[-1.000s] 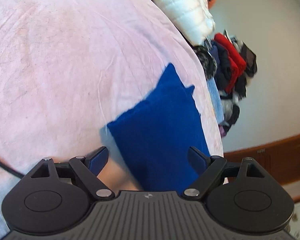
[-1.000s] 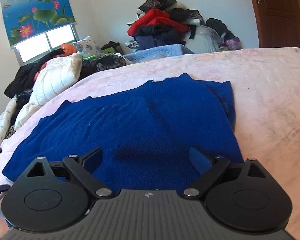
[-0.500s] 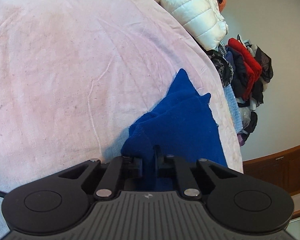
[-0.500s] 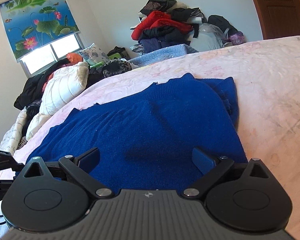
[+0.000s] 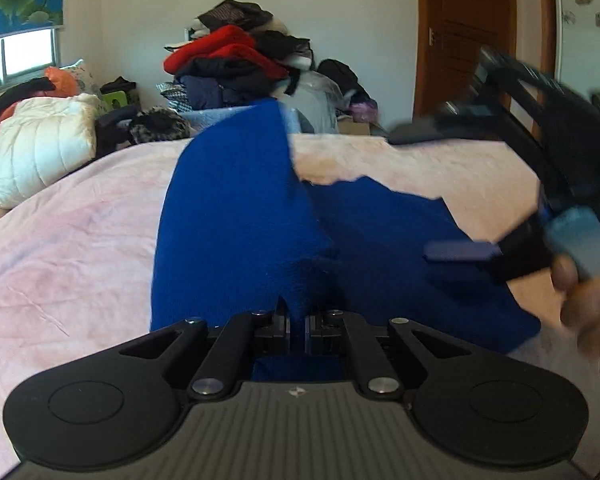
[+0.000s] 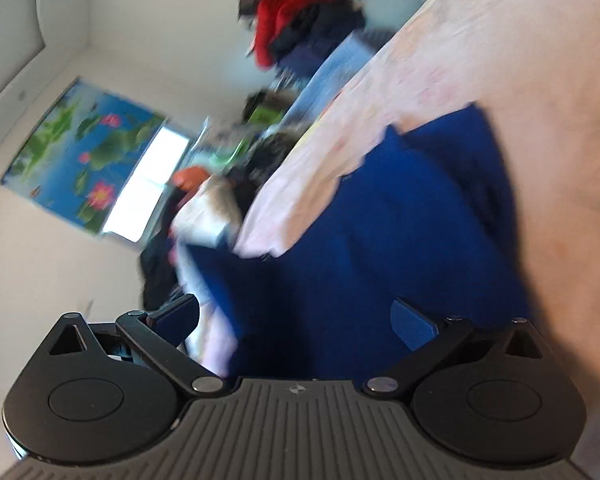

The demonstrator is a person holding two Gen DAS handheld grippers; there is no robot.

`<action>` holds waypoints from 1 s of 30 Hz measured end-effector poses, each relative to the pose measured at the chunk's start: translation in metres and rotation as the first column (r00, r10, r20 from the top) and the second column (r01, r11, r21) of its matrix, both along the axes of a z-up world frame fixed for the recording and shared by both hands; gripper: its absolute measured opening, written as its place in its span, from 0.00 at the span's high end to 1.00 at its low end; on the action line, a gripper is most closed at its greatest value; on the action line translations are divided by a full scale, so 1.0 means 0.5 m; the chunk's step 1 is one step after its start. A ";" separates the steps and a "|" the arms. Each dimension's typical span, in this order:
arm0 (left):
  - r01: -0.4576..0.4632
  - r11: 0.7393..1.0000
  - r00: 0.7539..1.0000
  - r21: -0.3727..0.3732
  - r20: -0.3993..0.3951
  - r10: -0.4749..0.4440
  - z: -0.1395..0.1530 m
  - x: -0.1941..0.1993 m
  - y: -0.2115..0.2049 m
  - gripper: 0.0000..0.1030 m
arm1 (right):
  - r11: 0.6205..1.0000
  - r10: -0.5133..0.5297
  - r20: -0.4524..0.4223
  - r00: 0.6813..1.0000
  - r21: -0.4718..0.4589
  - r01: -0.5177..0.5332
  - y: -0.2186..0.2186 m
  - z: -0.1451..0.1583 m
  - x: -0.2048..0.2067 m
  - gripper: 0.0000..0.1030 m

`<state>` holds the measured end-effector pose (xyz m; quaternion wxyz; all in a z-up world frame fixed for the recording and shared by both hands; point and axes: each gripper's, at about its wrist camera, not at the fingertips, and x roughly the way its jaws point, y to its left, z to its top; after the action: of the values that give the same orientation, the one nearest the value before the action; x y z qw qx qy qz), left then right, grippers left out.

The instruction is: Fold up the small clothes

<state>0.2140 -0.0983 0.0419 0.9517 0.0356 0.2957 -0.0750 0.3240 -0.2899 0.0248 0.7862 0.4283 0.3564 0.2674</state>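
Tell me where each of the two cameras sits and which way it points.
Left wrist: on the left gripper, shut on the blue sweater, facing across the bed to the clothes pile; the right gripper and hand show.
Right wrist: on the open right gripper, tilted, blurred, over the sweater.
Shared: sweater, bed, clothes pile.

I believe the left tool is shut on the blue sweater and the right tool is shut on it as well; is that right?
Not quite. The left tool is shut on the blue sweater, but the right tool is open: the right wrist view shows its fingers spread wide over the sweater, gripping nothing.
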 end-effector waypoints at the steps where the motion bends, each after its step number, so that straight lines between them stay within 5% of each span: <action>1: 0.001 1.000 1.000 -0.008 -0.025 -0.001 -0.015 -0.002 -0.004 0.94 | 0.999 0.044 -0.034 0.998 -0.008 -0.044 0.007 0.004 0.022 0.02; 6: -0.033 0.998 0.998 -0.057 -0.046 0.030 -0.023 -0.010 0.017 0.94 | 0.968 0.149 -0.116 0.982 -0.184 -0.168 0.072 0.010 0.095 0.03; 15: -0.005 0.999 1.000 -0.054 0.000 0.005 0.000 -0.028 0.011 0.94 | 0.950 0.203 -0.151 0.967 -0.209 -0.232 0.150 0.026 0.185 0.05; 19: 0.003 0.999 1.000 -0.049 -0.002 -0.003 -0.003 -0.031 0.011 0.94 | 0.947 0.186 -0.170 0.968 -0.232 -0.223 0.163 0.008 0.216 0.34; 21: 0.009 0.999 1.000 -0.033 0.003 -0.009 -0.006 -0.031 0.009 0.94 | 0.940 0.188 -0.166 0.968 -0.256 -0.226 0.168 0.001 0.224 0.56; 22: 0.009 0.999 1.000 -0.031 0.004 -0.008 -0.006 -0.031 0.007 0.94 | 0.936 0.191 -0.154 0.969 -0.267 -0.227 0.169 -0.001 0.224 0.83; 30: 0.100 0.994 0.993 -0.041 0.070 -0.097 0.028 -0.020 -0.075 0.94 | 0.910 0.223 0.017 0.975 -0.363 -0.202 0.124 0.079 0.218 0.89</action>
<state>0.2039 -0.1359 0.0560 0.9568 0.0315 0.2595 -0.1271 0.4330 -0.2282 0.0645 0.8274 0.2284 0.4204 0.2942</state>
